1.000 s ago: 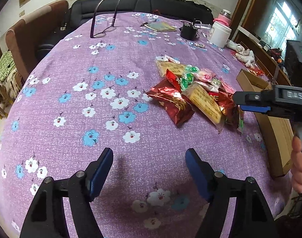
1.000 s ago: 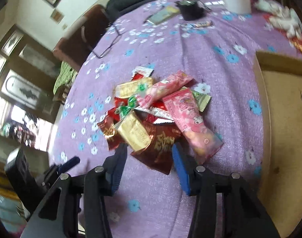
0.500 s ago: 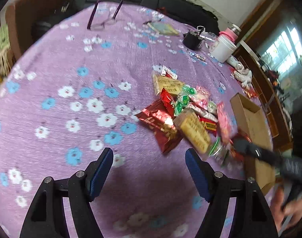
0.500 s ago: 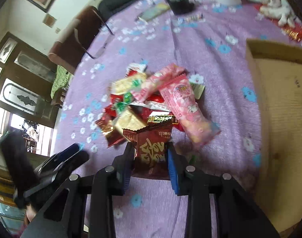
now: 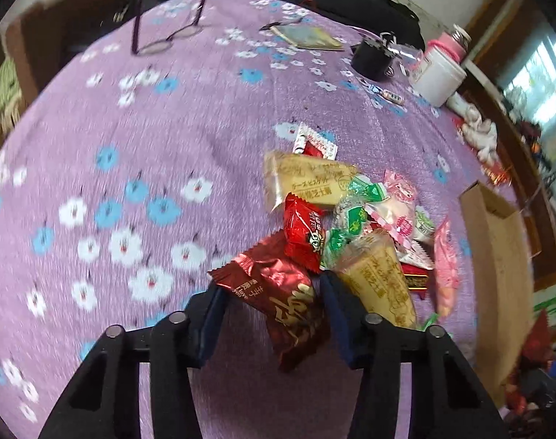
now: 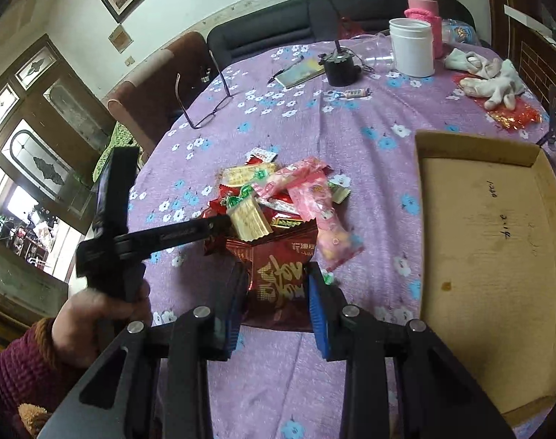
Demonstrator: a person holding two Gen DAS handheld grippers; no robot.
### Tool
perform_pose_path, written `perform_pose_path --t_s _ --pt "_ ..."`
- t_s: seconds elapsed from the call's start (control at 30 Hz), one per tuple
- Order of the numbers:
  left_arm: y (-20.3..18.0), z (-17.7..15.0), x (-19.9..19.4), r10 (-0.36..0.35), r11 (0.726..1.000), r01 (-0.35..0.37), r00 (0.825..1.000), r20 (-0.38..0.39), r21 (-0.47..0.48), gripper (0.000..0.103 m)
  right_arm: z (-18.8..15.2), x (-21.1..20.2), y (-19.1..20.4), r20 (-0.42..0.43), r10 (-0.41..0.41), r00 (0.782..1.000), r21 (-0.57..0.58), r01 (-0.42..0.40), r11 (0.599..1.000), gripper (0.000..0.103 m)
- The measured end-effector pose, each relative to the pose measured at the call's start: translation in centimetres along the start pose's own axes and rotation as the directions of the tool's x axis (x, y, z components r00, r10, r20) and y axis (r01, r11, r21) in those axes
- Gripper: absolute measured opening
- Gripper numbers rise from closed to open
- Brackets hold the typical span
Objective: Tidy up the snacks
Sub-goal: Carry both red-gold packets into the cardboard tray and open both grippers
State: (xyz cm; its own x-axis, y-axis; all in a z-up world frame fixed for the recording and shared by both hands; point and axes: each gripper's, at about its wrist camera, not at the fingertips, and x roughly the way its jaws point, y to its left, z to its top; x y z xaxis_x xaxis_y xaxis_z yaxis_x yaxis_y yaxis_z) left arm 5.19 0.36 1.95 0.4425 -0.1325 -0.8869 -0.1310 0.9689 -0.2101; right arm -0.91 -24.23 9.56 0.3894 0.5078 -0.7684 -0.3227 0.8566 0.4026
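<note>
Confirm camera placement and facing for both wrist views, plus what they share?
Left wrist: on the left gripper, looking across the snack pile; its fingers straddle a dark red packet.
Right wrist: on the right gripper, facing the pile and cardboard box; fingers clamp another dark red packet; person's left hand shows.
Shared: pile, box, glasses, white jar.

snack pile (image 6: 278, 201) mid-table | cardboard tray (image 6: 497, 256) right of pile | glasses (image 6: 204, 109), jar (image 6: 413, 49) behind
</note>
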Motion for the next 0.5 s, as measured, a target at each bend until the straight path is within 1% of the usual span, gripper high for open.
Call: perform_pose_path --t_s 0.03,0.07,0.1,0.27,0.37,0.5 --pt "-0.2 -0.2 0.0 0.012 1.000 -0.012 1.000 0.006 0.023 0.041 0.0 0.0 -0.1 -0.003 0.001 1.000 0.002 -0.001 1.000 0.031" --pt "-0.3 -0.5 -0.1 0.002 0.999 -0.003 1.000 0.009 0.032 0.031 -0.1 -0.1 -0.1 -0.004 0.001 1.000 0.002 -0.001 1.000 0.031" --pt "-0.2 -0.7 -0.2 -0.003 0.999 0.003 1.000 0.008 0.035 0.029 -0.2 -0.2 -0.1 -0.006 0.004 1.000 0.000 -0.004 1.000 0.031" --pt "0.1 -3.9 -1.7 0.014 0.998 -0.015 1.000 0.022 0.067 0.030 -0.4 0.3 0.3 -0.029 0.027 0.999 -0.021 -0.028 0.999 0.031" --pt "0.0 -5.8 -2.8 0.009 0.997 -0.011 1.000 0.021 0.072 0.029 -0.6 1.5 0.6 -0.068 0.041 0.997 -0.032 -0.043 0.999 0.031" --pt "-0.8 -7.3 -4.2 0.029 0.994 -0.035 0.998 0.052 0.103 0.029 -0.9 2.5 1.2 -0.103 0.065 0.993 -0.045 -0.070 0.997 0.031"
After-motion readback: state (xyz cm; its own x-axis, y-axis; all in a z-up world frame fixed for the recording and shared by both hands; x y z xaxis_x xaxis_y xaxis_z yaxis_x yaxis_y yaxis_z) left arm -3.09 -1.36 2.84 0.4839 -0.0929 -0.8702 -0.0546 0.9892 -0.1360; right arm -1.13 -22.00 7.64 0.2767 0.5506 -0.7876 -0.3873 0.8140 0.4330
